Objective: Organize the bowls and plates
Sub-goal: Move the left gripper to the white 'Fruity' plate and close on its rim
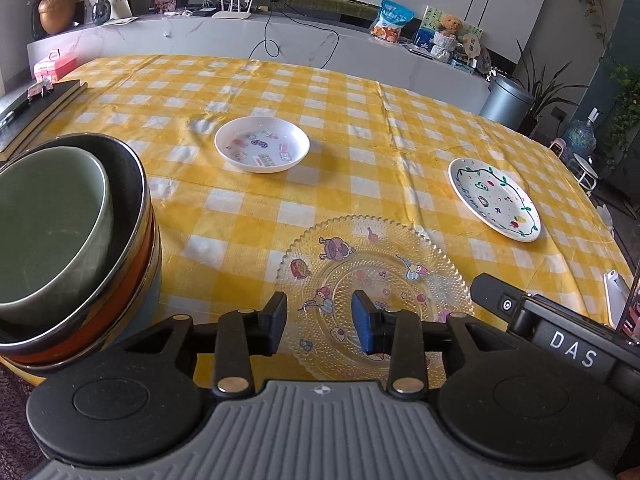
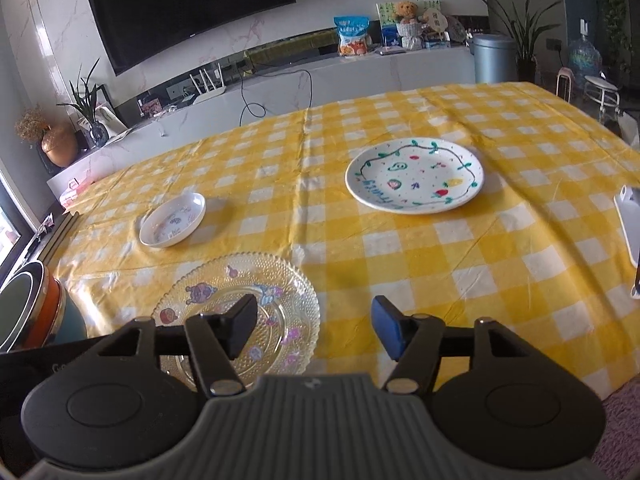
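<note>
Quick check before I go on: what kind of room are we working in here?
Most likely a home living or dining room: a wall-mounted TV above a marble media console, houseplants, and a table in a yellow checked tablecloth.

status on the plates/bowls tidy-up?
Done: bowls look nested in one stack at the table's left edge. In hand: nothing; left tongs and right tongs are open. Left: glass plate, fruit-painted plate and small white dish lie apart.

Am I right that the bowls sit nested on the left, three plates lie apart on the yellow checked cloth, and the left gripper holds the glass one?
Not quite: the left gripper is open above the glass plate, holding nothing, as the left wrist view shows.
</note>
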`<state>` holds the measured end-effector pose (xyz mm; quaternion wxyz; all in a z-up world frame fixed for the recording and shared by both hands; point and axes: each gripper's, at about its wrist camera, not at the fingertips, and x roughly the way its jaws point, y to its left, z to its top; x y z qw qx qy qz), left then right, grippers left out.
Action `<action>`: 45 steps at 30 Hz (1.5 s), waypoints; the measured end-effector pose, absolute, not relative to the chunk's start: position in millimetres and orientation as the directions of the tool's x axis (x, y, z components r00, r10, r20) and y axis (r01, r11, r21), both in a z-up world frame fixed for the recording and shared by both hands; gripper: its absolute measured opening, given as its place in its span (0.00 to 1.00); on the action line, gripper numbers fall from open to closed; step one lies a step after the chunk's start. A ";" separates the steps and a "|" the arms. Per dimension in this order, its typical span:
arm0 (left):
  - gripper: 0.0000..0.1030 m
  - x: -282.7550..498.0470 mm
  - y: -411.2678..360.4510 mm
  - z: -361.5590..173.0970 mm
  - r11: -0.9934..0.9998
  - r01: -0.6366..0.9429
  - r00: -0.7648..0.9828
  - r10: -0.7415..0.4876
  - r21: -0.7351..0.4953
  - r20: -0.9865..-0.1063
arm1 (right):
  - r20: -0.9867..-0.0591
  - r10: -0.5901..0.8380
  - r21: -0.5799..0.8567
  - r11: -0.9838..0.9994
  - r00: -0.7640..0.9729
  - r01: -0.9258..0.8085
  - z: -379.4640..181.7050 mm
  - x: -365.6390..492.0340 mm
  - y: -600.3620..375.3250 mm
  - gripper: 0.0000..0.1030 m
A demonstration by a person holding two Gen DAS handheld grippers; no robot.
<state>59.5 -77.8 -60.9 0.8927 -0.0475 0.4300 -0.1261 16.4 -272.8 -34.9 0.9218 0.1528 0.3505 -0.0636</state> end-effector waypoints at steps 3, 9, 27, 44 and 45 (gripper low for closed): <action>0.43 61.1 -82.9 -56.7 0.963 0.197 0.609 -0.267 -0.184 -0.747 | -0.651 -0.021 0.238 0.944 0.759 0.230 -33.3 16.0 -278.6 0.69; 0.52 70.6 -97.3 -44.5 0.949 0.239 0.622 -0.311 -0.204 -0.719 | -0.648 -0.050 0.257 0.925 0.760 0.279 -34.4 18.4 -298.7 0.71; 0.58 120.9 -166.9 -43.9 0.908 0.362 0.564 -0.392 -0.209 -0.727 | -0.680 -0.130 0.241 0.890 0.722 0.387 -42.4 55.4 -363.4 0.65; 0.57 191.7 -208.1 -69.7 0.877 0.368 0.487 -0.465 -0.309 -0.739 | -0.701 -0.152 0.313 0.813 0.697 0.491 -64.1 100.2 -431.0 0.37; 0.57 196.6 -209.0 -71.9 0.876 0.364 0.482 -0.468 -0.316 -0.741 | -0.700 -0.151 0.315 0.813 0.698 0.491 -65.0 102.9 -432.5 0.37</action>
